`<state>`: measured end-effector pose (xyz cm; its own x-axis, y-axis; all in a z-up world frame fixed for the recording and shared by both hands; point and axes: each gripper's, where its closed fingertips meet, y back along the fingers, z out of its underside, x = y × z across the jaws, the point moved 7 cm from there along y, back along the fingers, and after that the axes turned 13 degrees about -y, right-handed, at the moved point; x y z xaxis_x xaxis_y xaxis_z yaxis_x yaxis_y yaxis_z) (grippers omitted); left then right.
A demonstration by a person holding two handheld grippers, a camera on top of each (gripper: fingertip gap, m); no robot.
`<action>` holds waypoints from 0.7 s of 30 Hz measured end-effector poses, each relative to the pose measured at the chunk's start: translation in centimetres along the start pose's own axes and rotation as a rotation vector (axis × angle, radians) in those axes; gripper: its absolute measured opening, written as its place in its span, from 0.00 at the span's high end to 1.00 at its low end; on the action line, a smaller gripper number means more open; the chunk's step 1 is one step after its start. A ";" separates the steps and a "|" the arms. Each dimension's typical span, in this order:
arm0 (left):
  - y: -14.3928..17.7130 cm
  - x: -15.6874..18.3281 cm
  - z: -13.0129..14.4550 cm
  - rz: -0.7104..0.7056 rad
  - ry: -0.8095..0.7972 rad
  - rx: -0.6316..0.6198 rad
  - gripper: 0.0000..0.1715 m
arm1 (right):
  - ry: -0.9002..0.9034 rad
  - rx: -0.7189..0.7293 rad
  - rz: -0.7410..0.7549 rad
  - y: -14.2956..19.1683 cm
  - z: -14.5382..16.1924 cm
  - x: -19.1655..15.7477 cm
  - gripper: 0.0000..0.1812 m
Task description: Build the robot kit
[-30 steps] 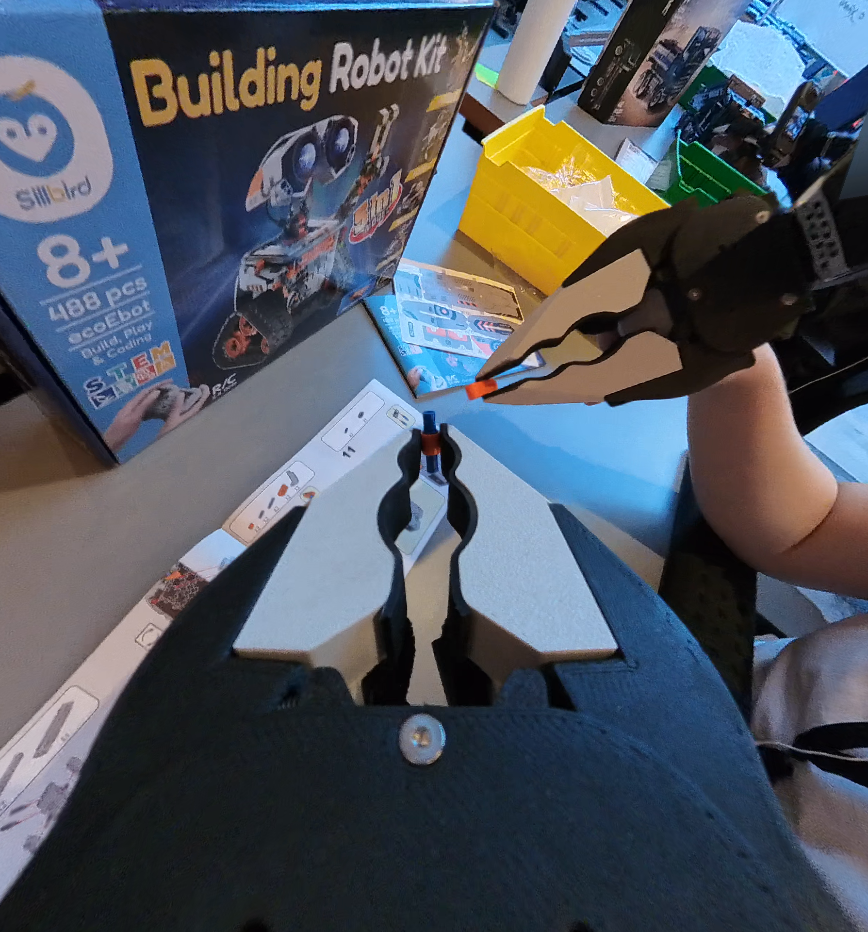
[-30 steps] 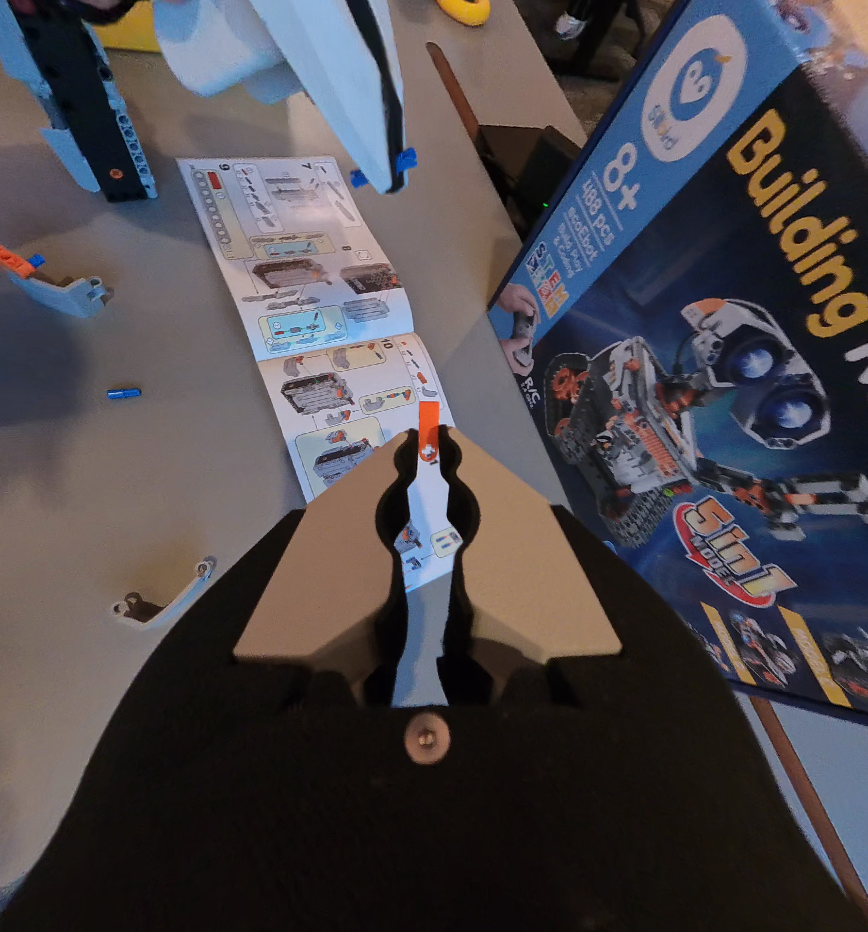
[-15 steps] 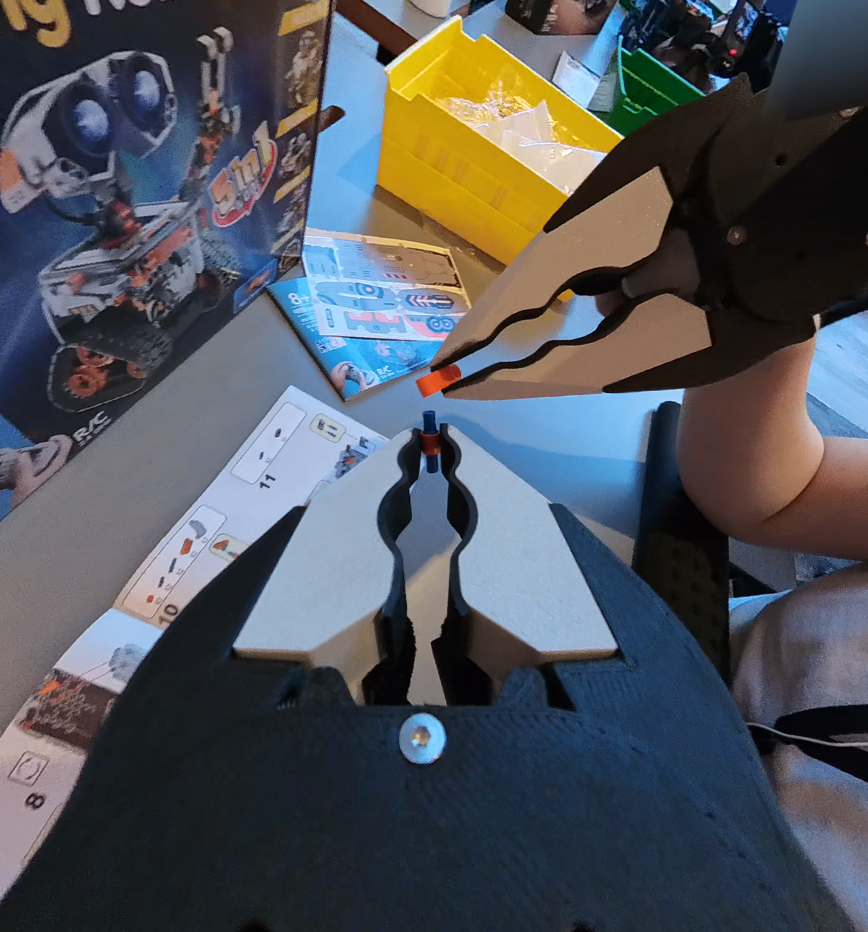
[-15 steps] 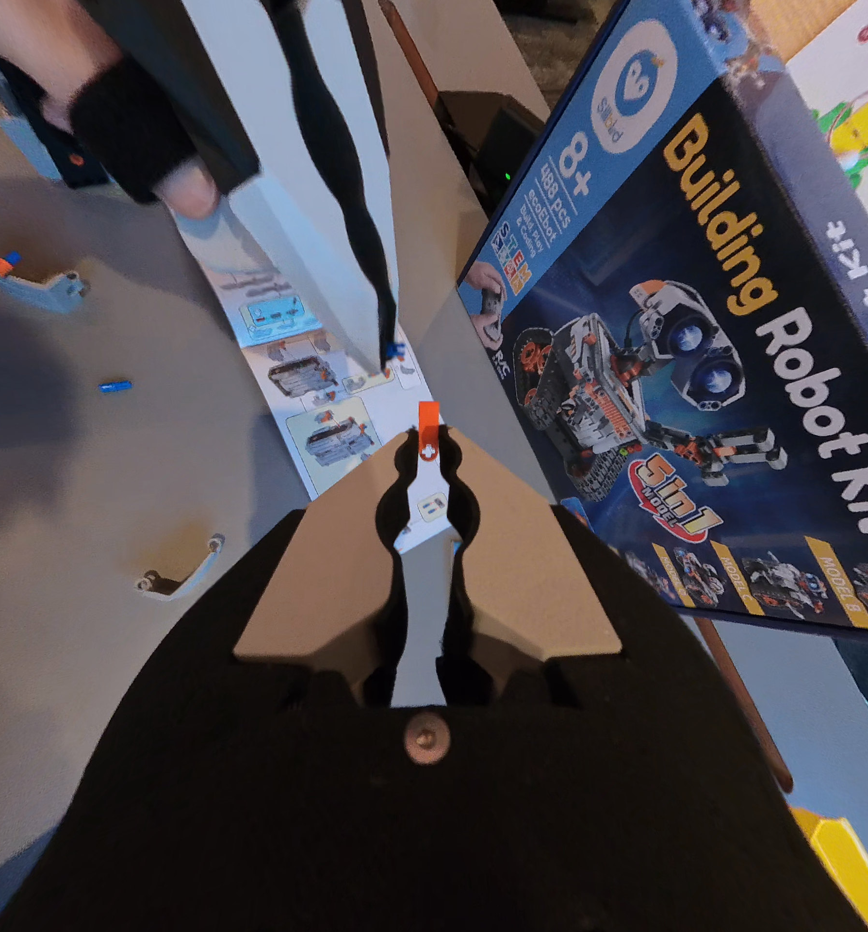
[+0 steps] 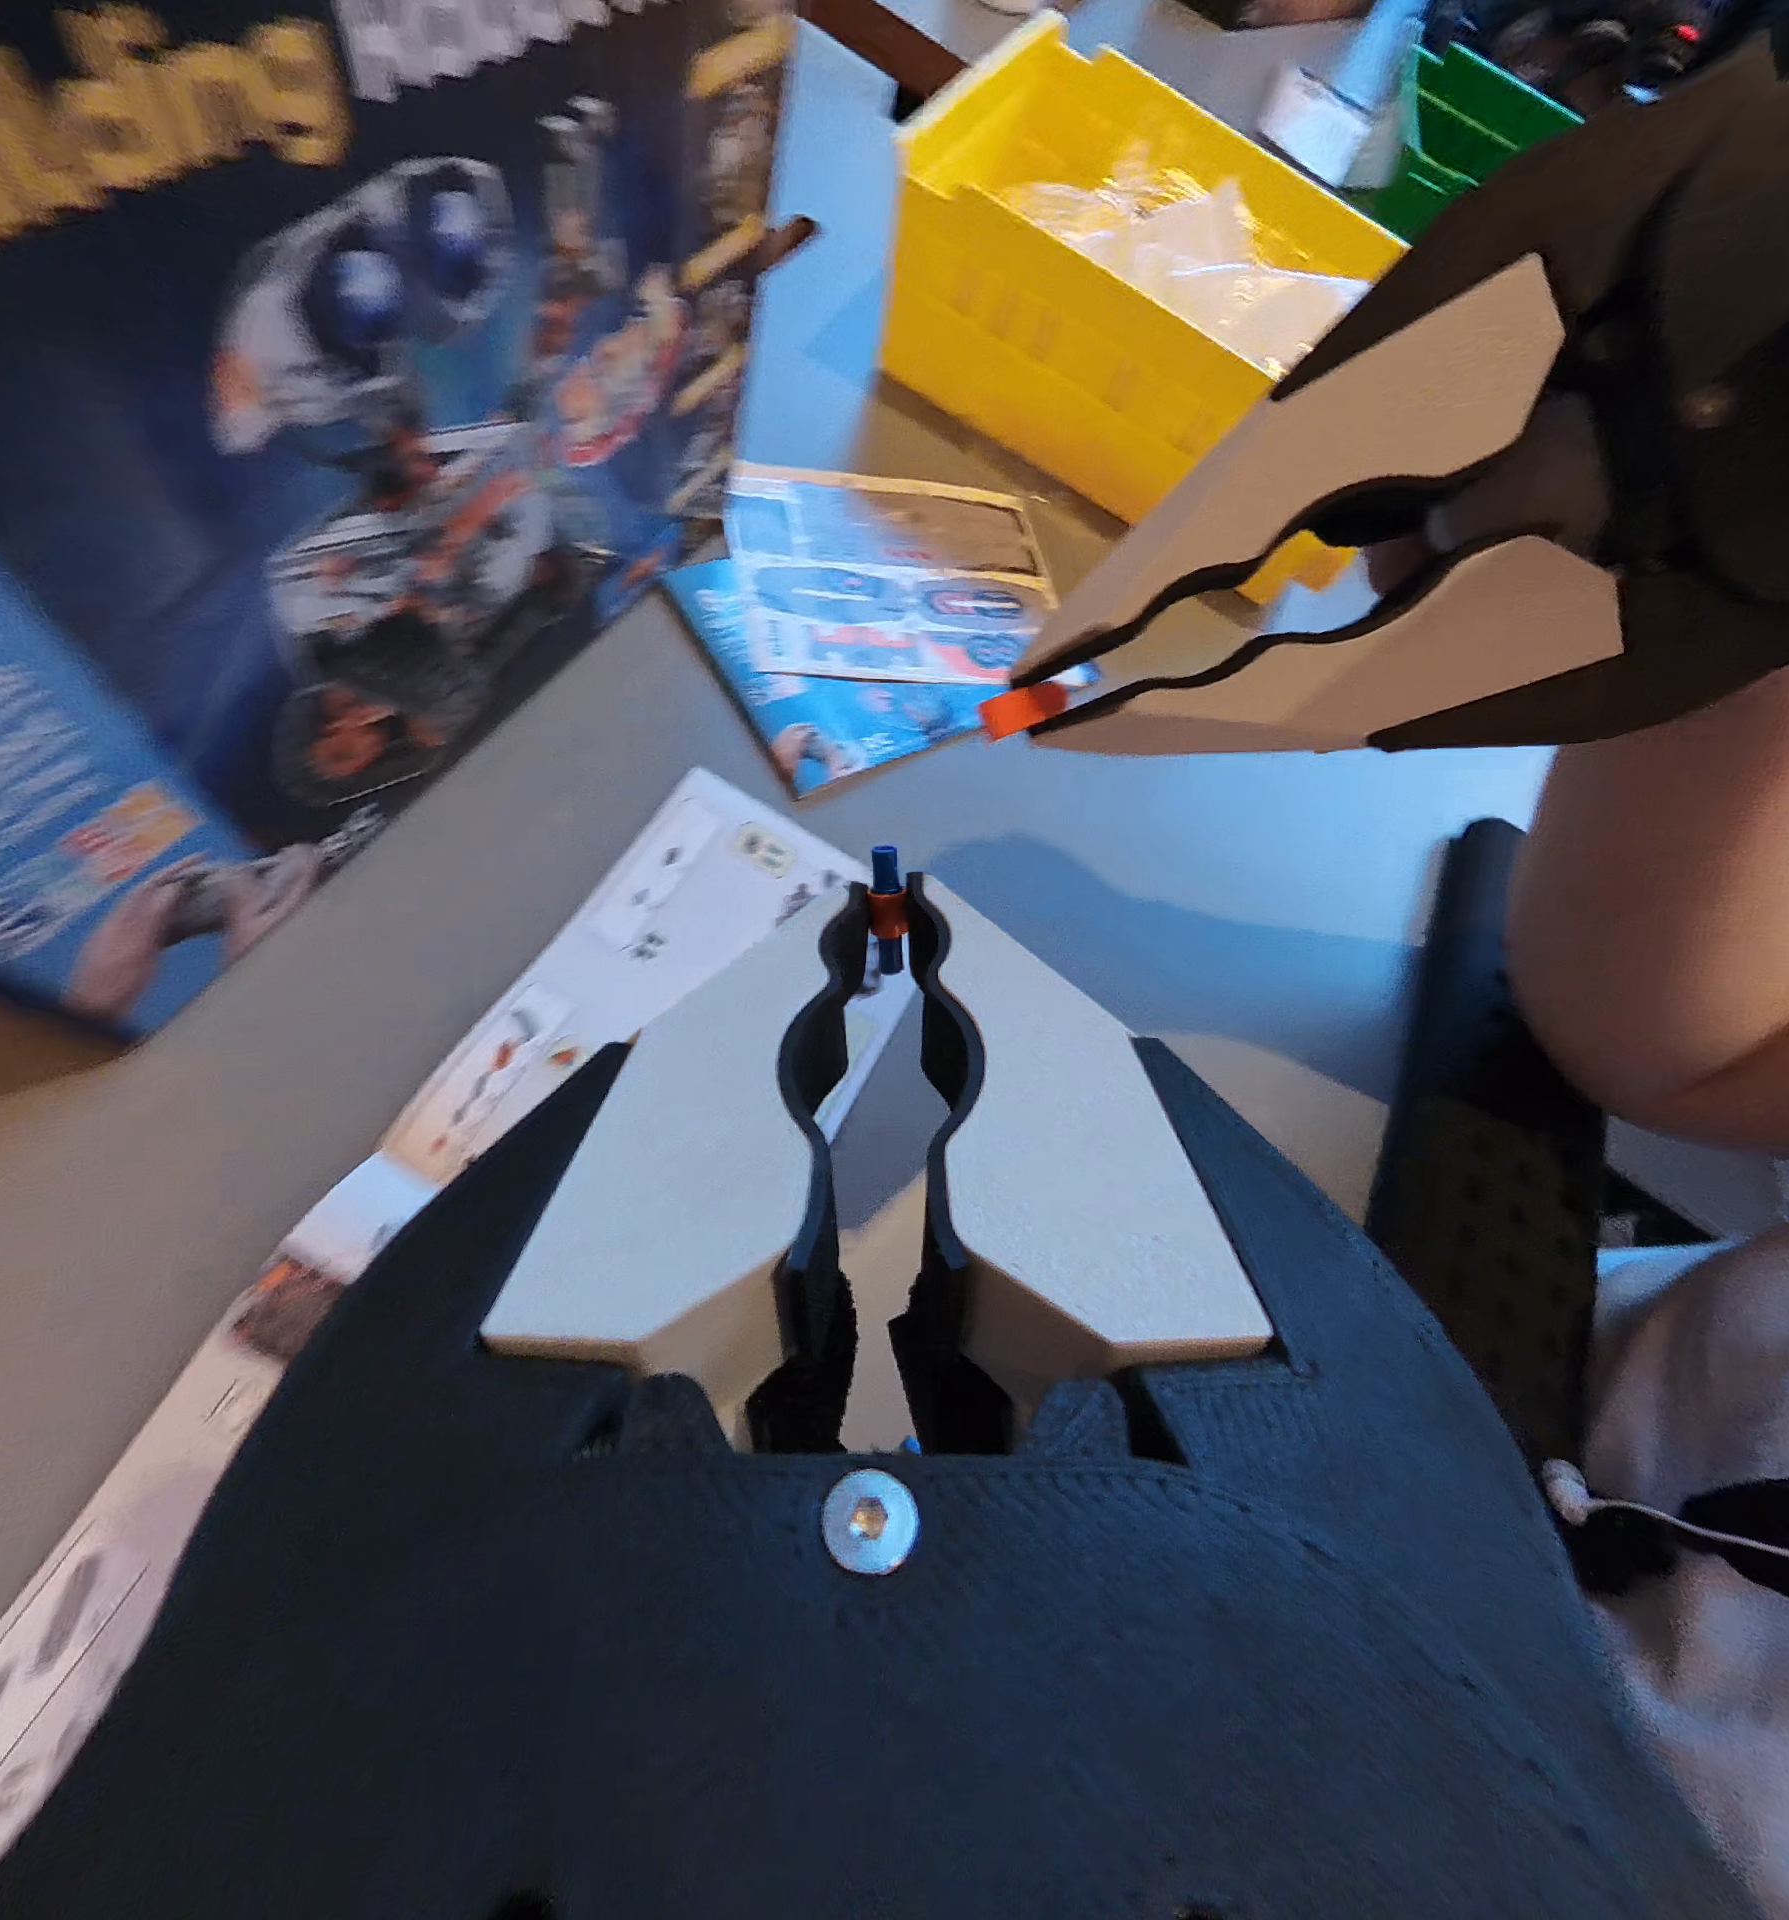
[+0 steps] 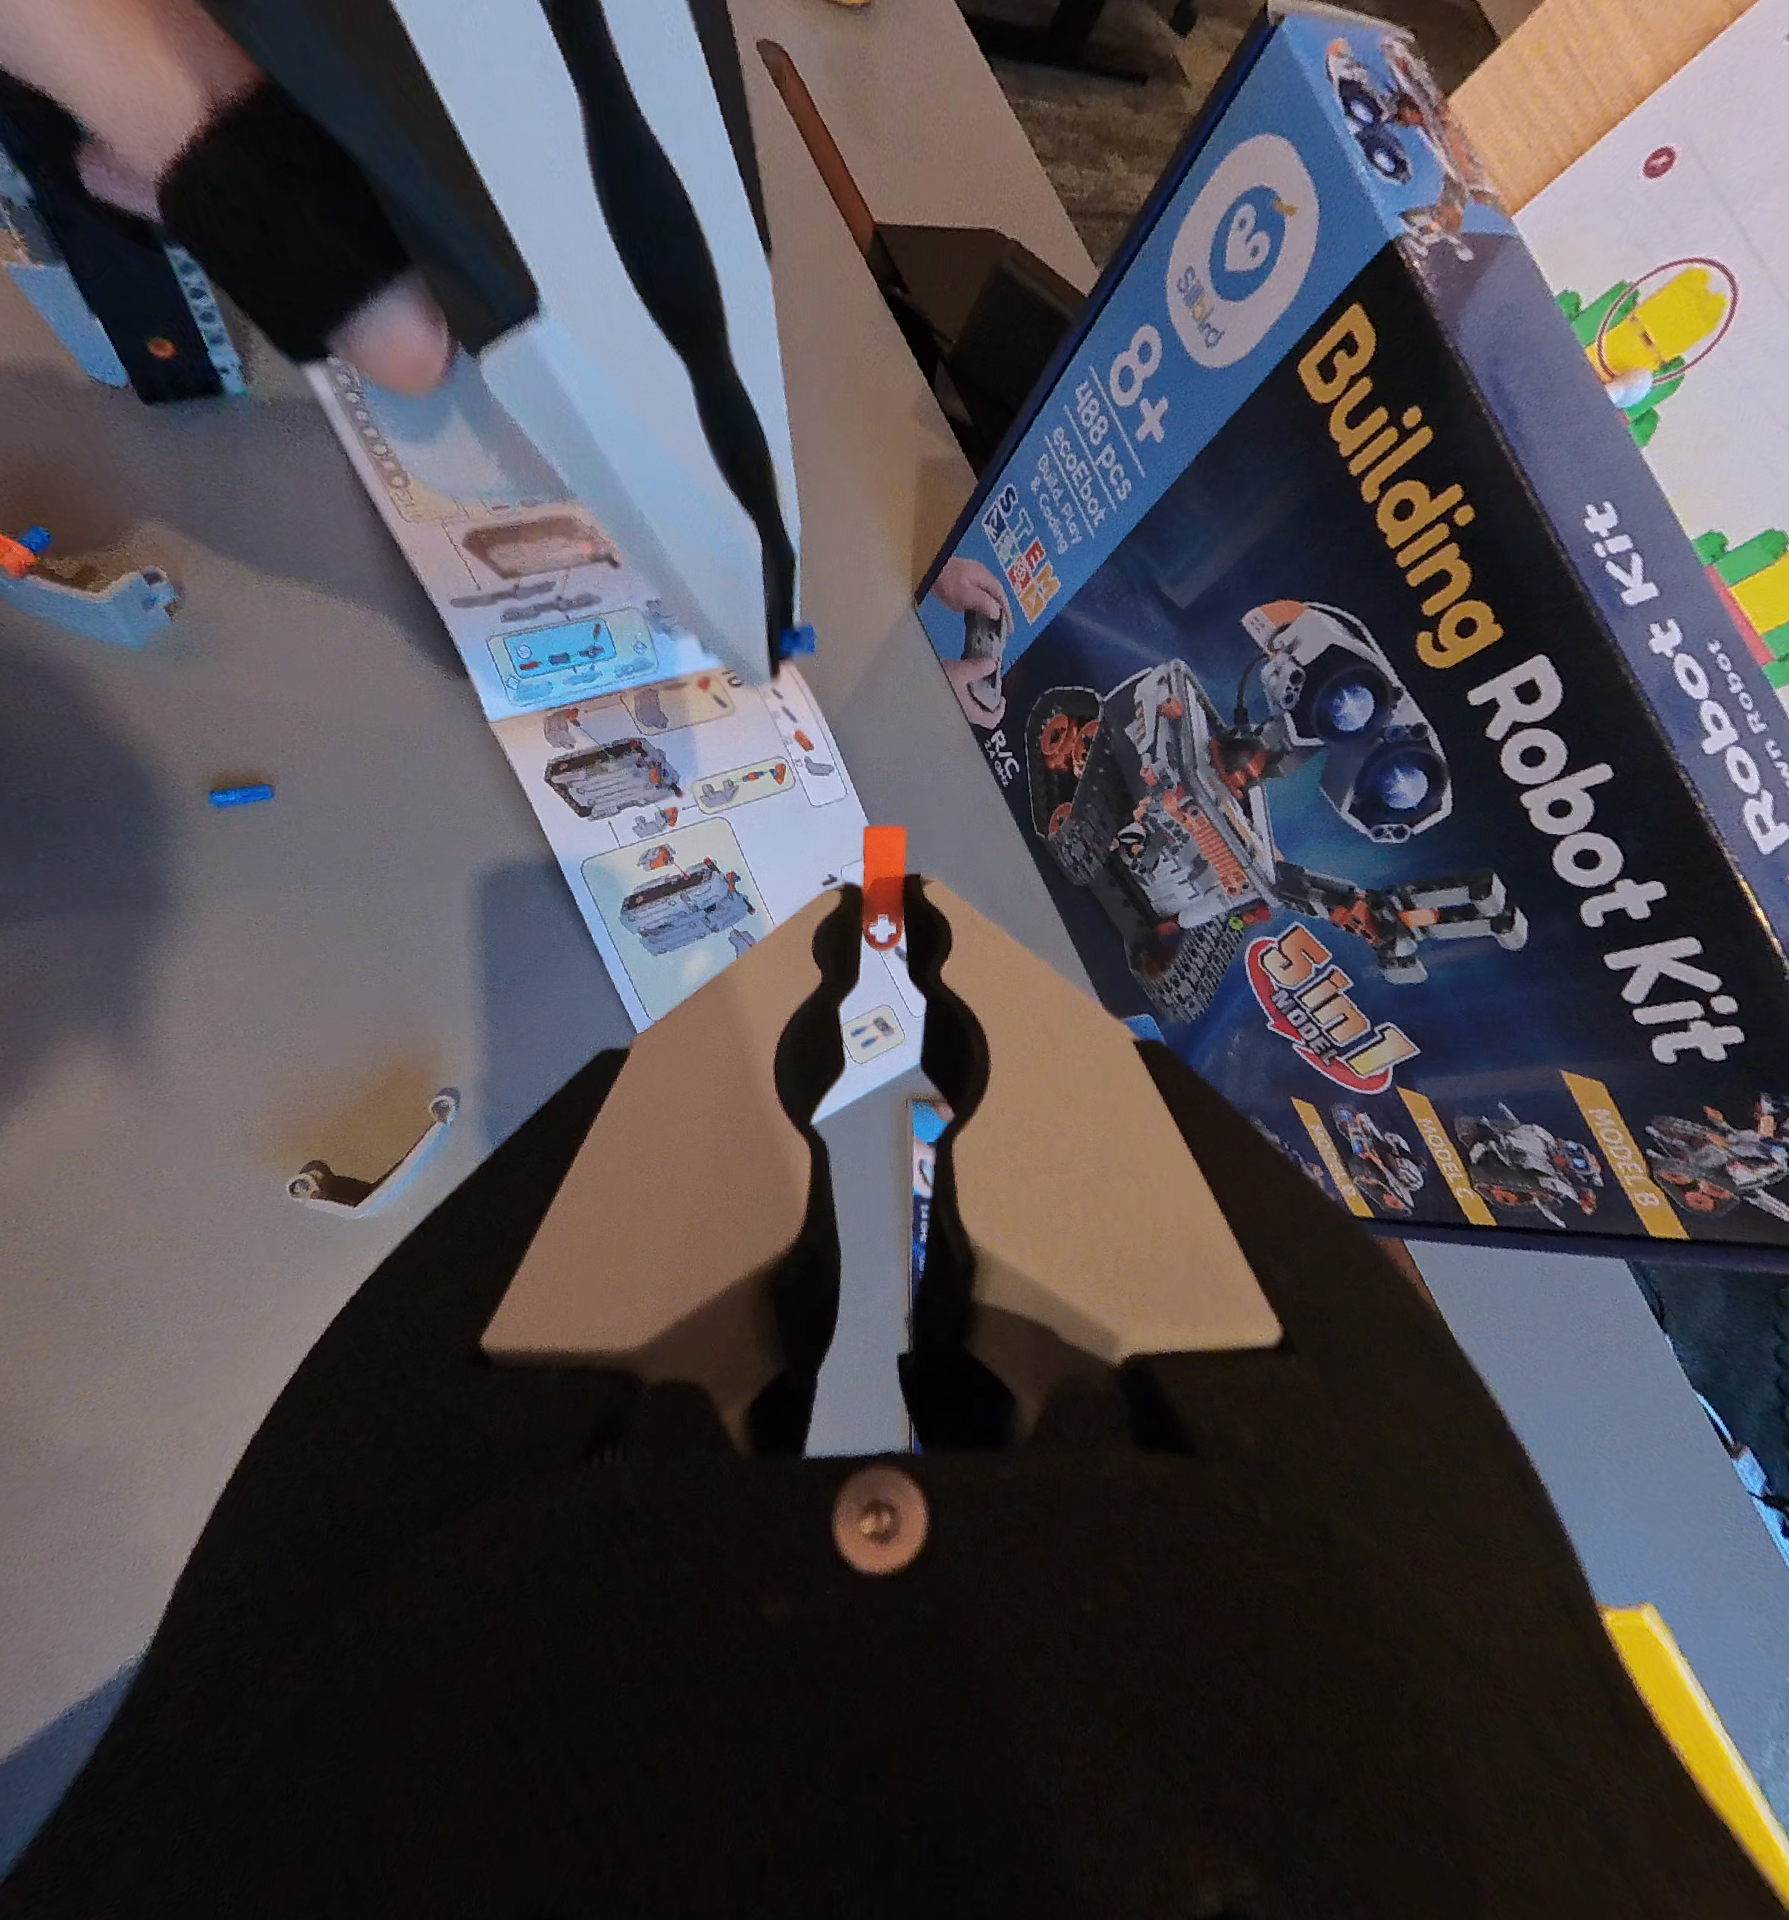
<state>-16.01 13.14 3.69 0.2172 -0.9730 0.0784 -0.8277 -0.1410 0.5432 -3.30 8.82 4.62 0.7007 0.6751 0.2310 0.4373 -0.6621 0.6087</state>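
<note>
A smooth grey table [image 5: 1233,862] fills both views, dimly lit and crowded toward its far side. The left gripper [image 5: 884,902] has its fingers closed on a small blue pin with an orange collar [image 5: 884,906], held above an unfolded instruction sheet [image 5: 682,904] that runs from the fingertips down toward 7 o'clock in the left wrist view. At 1 o'clock from it the right gripper [image 5: 1025,715] hovers close by, its fingers pinching a small orange connector piece [image 5: 1015,713]; in the right wrist view the same orange piece [image 6: 884,883] sticks out beyond the tips, and a cross-shaped hole shows in it. A large dark-blue robot kit box [image 6: 1389,727] stands tilted on the table at 2 o'clock in that view, beside the sheet. At 12 to 1 o'clock in the left wrist view sits a yellow parts bin [image 5: 1077,312] holding clear bags, with a green bin [image 5: 1461,135] behind it and a blue booklet with a sticker sheet [image 5: 869,644] lying before it. Loose on the table at 9 o'clock in the right wrist view are a blue pin [image 6: 241,795], a curved grey piece [image 6: 381,1164] and a grey bracket with orange and blue parts [image 6: 69,592]. A bare forearm [image 5: 1679,935] shows at 3 o'clock in the left wrist view.
</note>
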 end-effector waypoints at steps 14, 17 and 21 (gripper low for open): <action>1.5 -0.5 0.0 0.017 0.059 0.067 0.97 | 0.011 -0.071 0.021 -0.7 0.8 0.2 0.96; 1.7 -0.5 0.0 0.001 0.058 0.057 0.97 | 0.014 -0.077 0.019 -0.8 0.9 0.1 0.96; 1.8 -0.6 0.1 -0.017 0.057 0.047 0.97 | 0.019 -0.075 0.017 -0.8 0.8 0.0 0.96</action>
<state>-17.69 13.46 4.57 0.2594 -0.9585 0.1180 -0.8467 -0.1669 0.5052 -3.16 9.07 3.52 0.6966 0.6705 0.2552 0.3817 -0.6476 0.6595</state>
